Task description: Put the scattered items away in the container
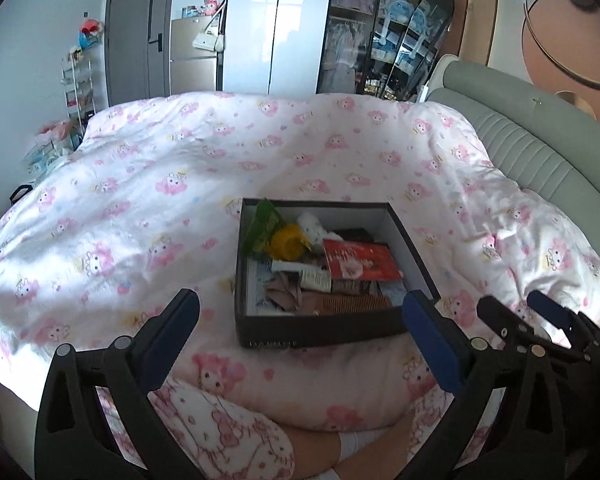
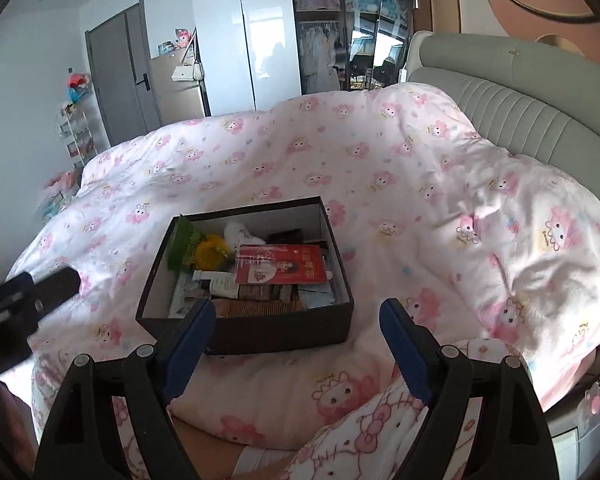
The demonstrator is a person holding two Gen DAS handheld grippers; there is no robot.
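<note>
My left gripper (image 1: 300,320) is spread wide with nothing in it. Its two blue fingers (image 1: 434,344) hang in the air over the bed. My right gripper (image 2: 296,332) is spread wide too, and it holds nothing. In the left view I can see it just off to the right side of my left one.

Right in front of both grippers sits the dark box (image 1: 320,330), a little lower than the fingers. It rests on the pink blanket (image 1: 140,184) with small bunny faces on it. No finger touches the box.

The box is full of things. Nearest to me lies a brown comb (image 2: 256,307). Behind it is a white tube (image 2: 216,280). A red booklet (image 1: 360,260) lies on top, toward the right. A yellow round thing (image 1: 286,242) and a green packet (image 1: 264,222) lean in the far left corner. Something white and fluffy (image 2: 238,232) sits at the back.

Beyond the blanket, to the right, is a grey-green headboard (image 1: 540,148).

Below the grippers I see legs in pink pyjamas (image 2: 360,436).
</note>
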